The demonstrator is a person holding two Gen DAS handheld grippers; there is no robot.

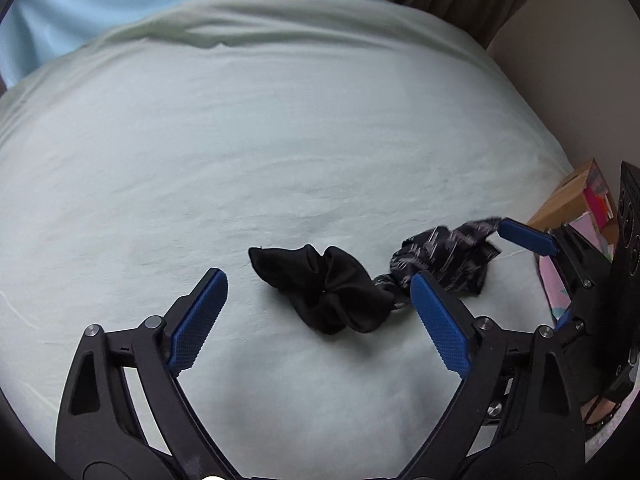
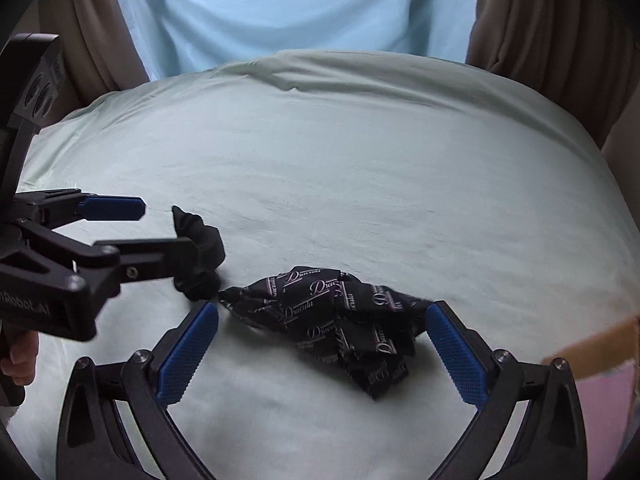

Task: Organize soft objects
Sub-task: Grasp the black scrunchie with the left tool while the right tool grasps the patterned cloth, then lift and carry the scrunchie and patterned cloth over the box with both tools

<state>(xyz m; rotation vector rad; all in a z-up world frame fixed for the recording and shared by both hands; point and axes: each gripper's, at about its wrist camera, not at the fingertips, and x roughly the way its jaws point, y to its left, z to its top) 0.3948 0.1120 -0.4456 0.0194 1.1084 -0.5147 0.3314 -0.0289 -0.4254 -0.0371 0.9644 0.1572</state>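
Observation:
A plain black scrunchie lies crumpled on the pale green sheet. My left gripper stands open around it, one blue pad on each side and neither touching it. Just to its right lies a black cloth printed with white lettering, and its end touches the scrunchie. My right gripper is open and straddles this cloth, with its pads beside the cloth's ends. The left gripper reaches in from the left in the right wrist view. The right gripper shows at the right edge of the left wrist view.
The sheet covers a broad soft bed that fills both views. A light blue curtain and brown drapes hang behind it. A cardboard box with pink items stands off the bed's right edge. A hand grips the left gripper's handle.

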